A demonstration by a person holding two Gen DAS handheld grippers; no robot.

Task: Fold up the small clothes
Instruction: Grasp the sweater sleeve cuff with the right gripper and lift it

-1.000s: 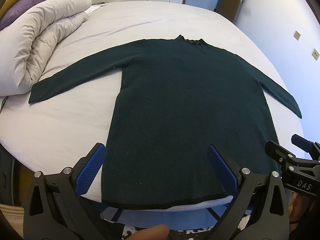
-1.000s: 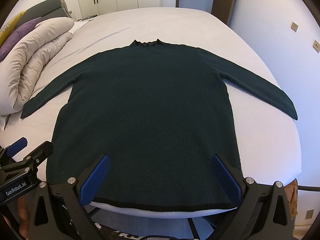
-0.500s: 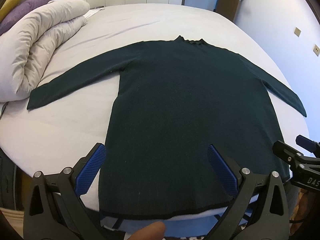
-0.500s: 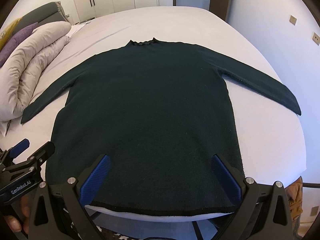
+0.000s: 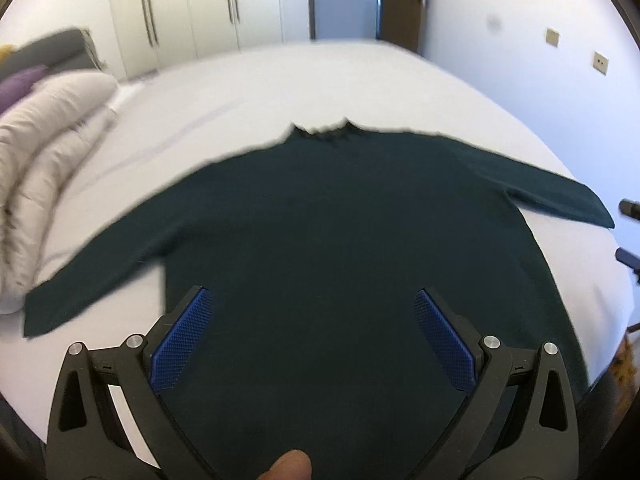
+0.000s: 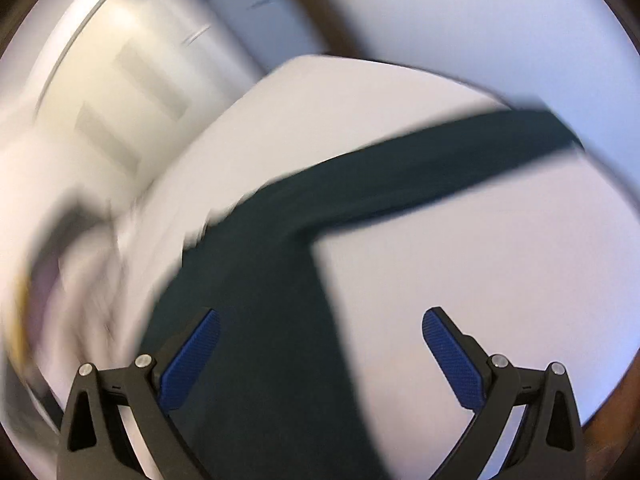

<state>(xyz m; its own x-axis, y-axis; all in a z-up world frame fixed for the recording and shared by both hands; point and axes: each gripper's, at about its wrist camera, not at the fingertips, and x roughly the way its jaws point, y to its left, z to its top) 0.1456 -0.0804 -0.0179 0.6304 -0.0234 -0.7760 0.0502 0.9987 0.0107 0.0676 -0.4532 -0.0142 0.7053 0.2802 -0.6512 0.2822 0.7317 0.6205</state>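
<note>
A dark green long-sleeved sweater (image 5: pixel 340 232) lies flat on the white bed (image 5: pixel 280 92), collar far, both sleeves spread out. My left gripper (image 5: pixel 312 308) is open and empty above the lower body of the sweater. My right gripper (image 6: pixel 320 328) is open and empty over the sweater's right side edge (image 6: pixel 280 300), with the right sleeve (image 6: pixel 460 160) stretching away toward the bed's corner. The right wrist view is blurred by motion. The right gripper's tips show at the right edge of the left wrist view (image 5: pixel 630 232).
A rolled white duvet (image 5: pixel 44 160) and a purple pillow (image 5: pixel 20 82) lie at the bed's left. White wardrobe doors (image 5: pixel 192 12) and a doorway stand behind the bed. A white wall (image 5: pixel 540 40) with sockets runs along the right side.
Both grippers have moved forward over the sweater from its hem. The right gripper has swung to the right toward the right sleeve, blurring its view. Both stay open.
</note>
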